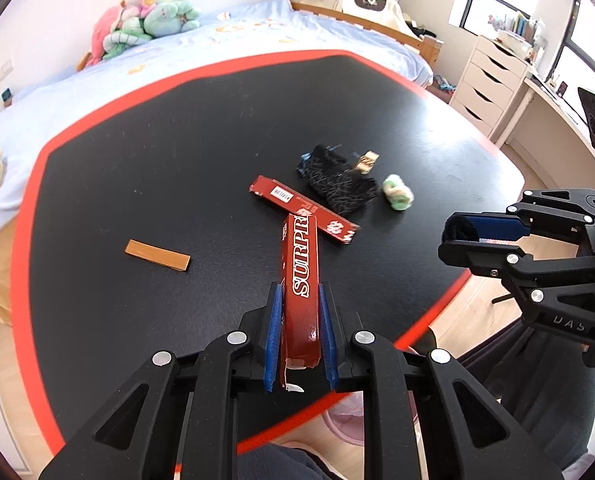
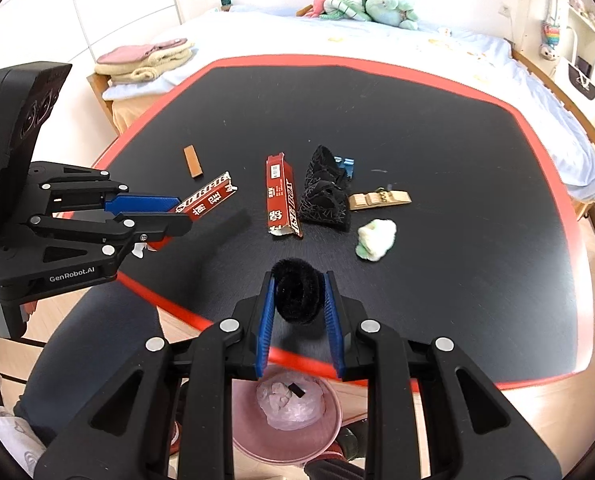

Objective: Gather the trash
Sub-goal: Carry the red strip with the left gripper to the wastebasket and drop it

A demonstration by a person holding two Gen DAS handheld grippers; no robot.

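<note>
While the left gripper (image 1: 299, 334) is clamped on a glossy red carton (image 1: 302, 276) above the black table (image 1: 137, 160), the right gripper (image 2: 300, 305) pinches a fuzzy black coil (image 2: 299, 294); below, a pink bin (image 2: 289, 420) holds crumpled liner.

Two red cartons (image 2: 282, 196), one orange strip (image 2: 192, 162), one green-white wad (image 2: 377, 238), perhaps two black wrappers (image 2: 324, 192).

"SURPR" — red box (image 1: 301, 276); "GenRobot.AI" — gripper (image 2: 177, 216)
</note>
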